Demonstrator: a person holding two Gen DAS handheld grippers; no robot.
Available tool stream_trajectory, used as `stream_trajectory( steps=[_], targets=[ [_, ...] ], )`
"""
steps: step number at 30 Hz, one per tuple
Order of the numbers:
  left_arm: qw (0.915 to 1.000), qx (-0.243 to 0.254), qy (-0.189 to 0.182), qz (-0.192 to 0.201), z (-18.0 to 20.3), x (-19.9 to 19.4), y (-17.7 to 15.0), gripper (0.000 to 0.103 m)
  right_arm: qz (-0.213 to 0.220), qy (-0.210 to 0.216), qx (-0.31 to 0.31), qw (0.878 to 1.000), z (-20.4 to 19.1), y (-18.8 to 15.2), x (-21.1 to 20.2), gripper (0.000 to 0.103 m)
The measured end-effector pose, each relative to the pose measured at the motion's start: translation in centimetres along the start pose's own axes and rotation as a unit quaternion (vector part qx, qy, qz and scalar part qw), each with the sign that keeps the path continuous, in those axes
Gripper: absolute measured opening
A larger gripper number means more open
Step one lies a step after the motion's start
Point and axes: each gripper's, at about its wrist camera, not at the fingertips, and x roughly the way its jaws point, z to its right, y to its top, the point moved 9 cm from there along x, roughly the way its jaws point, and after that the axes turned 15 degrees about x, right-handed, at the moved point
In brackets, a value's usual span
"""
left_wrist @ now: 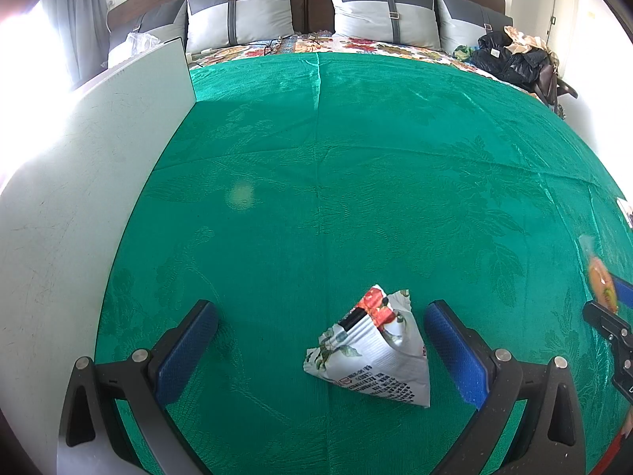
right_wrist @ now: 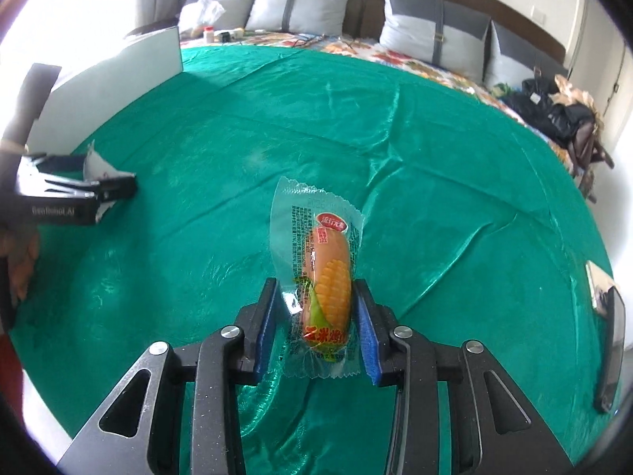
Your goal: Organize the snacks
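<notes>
A white snack packet (left_wrist: 376, 350) with red and floral print lies on the green cloth (left_wrist: 356, 178), between the wide-open blue-padded fingers of my left gripper (left_wrist: 320, 316), nearer the right finger. The packet also shows in the right wrist view (right_wrist: 97, 168) behind my left gripper (right_wrist: 79, 194). My right gripper (right_wrist: 314, 308) is shut on a clear-wrapped corn sausage (right_wrist: 324, 277) and holds it upright above the cloth. The sausage shows at the far right edge of the left wrist view (left_wrist: 601, 285).
A white board (left_wrist: 99, 158) stands along the cloth's left side. Grey pillows (left_wrist: 241, 12) line the headboard. Dark clothes and a bag (left_wrist: 514, 55) lie at the far right. A dark phone-like object (right_wrist: 611, 348) lies at the right edge of the cloth.
</notes>
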Motion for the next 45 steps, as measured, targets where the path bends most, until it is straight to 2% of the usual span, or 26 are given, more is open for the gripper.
stream_trajectory(
  steps=[3,5,8,11,45],
  targets=[
    [1.0,0.0,0.0,0.0,0.0,0.0,0.0,0.103,0.012,-0.005,0.01,1.0,0.4,0.1,0.2,0.052],
    [1.0,0.0,0.0,0.0,0.0,0.0,0.0,0.103,0.019,-0.015,0.026,0.999,0.9,-0.1,0.3,0.067],
    [1.0,0.0,0.0,0.0,0.0,0.0,0.0,0.103,0.008,-0.012,0.059,0.998,1.8,-0.2,0.6,0.079],
    [1.0,0.0,0.0,0.0,0.0,0.0,0.0,0.103,-0.006,0.0,0.089,0.996,2.5,-0.4,0.9,0.086],
    [1.0,0.0,0.0,0.0,0.0,-0.1,-0.1,0.103,-0.004,-0.004,0.087,0.996,2.2,-0.7,0.4,0.087]
  ],
)
